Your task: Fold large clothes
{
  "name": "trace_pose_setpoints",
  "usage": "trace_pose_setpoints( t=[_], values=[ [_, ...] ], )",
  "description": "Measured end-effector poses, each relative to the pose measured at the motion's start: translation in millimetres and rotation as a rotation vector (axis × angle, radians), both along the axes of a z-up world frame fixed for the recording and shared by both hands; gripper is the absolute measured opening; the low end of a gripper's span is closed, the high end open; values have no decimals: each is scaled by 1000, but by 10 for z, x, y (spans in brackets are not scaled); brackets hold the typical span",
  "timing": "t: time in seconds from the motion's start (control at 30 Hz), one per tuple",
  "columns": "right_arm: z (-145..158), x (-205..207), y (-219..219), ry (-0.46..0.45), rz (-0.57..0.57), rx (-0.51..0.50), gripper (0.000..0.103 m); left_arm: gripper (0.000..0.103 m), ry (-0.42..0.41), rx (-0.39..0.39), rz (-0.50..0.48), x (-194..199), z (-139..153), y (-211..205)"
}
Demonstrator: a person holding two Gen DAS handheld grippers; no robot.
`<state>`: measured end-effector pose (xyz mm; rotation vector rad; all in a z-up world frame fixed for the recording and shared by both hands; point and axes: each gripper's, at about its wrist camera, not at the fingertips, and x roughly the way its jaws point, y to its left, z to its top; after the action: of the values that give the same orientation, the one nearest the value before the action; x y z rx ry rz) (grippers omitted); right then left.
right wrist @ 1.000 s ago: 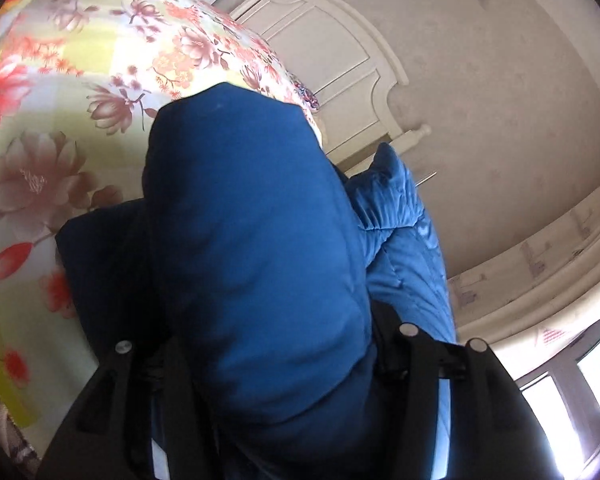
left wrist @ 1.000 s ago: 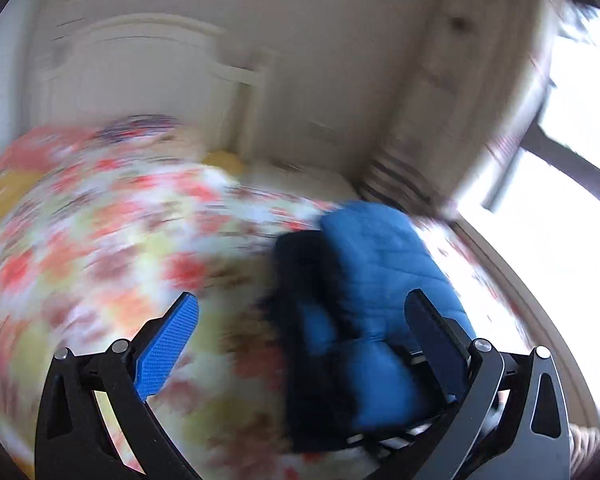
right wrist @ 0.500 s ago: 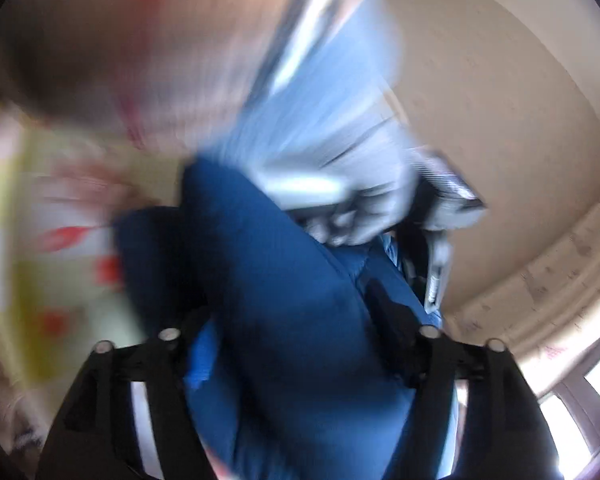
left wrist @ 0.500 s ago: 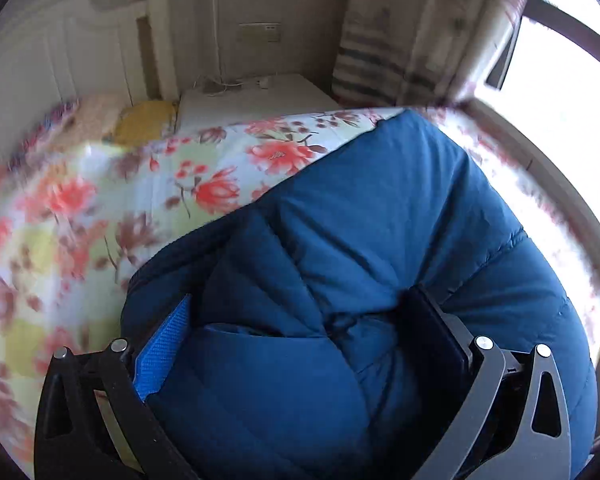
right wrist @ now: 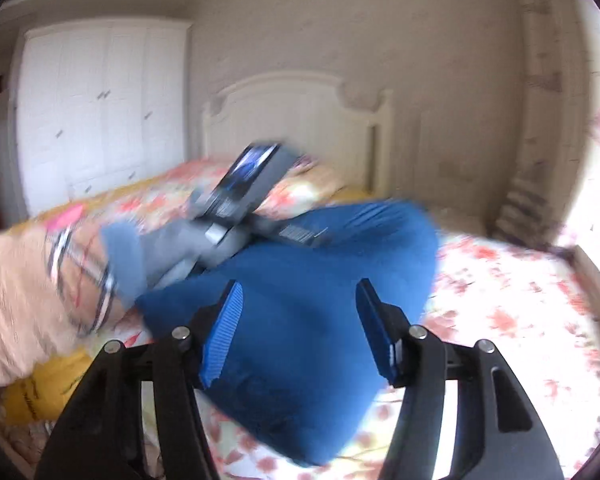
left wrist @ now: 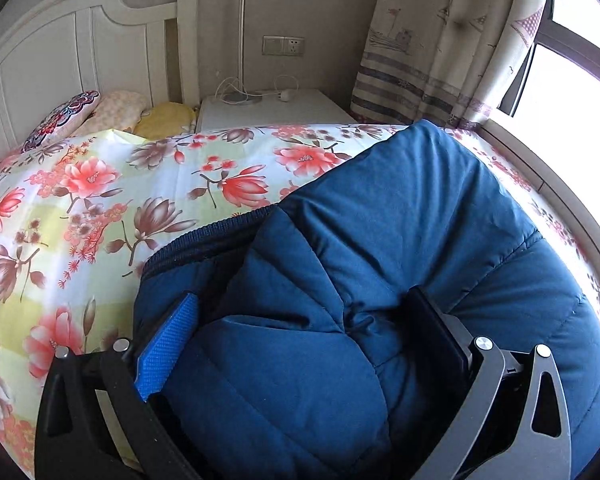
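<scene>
A blue puffer jacket lies bundled on the floral bedspread. My left gripper has its fingers set wide around a thick fold of the jacket, padding bulging between them. In the right wrist view, which is blurred, the jacket lies on the bed with the left gripper and a gloved hand pressed on its far side. My right gripper is open and empty, held above the jacket's near end.
A white headboard and pillows are at the bed's head. A white nightstand with a lamp pole stands beside it, a curtain and window to the right. A white wardrobe stands at the left. A yellow sheet shows at the near left edge.
My left gripper came down onto the jacket and closed around a fold. My right gripper let go of the jacket, opened and pulled back above it.
</scene>
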<state>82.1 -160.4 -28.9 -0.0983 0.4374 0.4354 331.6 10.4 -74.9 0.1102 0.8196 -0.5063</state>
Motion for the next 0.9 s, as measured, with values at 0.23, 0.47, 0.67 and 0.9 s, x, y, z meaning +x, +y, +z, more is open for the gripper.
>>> trace_pose_setpoints(
  t=[0.23, 0.47, 0.67, 0.9],
  values=[
    [-462, 137, 369, 3, 23, -240, 70, 99, -25, -36, 11, -58, 11, 63],
    [22, 456, -96, 46, 110, -126, 54, 99, -37, -33, 46, -75, 23, 97],
    [487, 1780, -745, 91, -55, 10, 33, 99, -49, -28, 73, -87, 31, 119],
    [-191, 3259, -546, 380, 1, -52, 30, 99, -27, -95, 164, -36, 2, 327]
  ],
)
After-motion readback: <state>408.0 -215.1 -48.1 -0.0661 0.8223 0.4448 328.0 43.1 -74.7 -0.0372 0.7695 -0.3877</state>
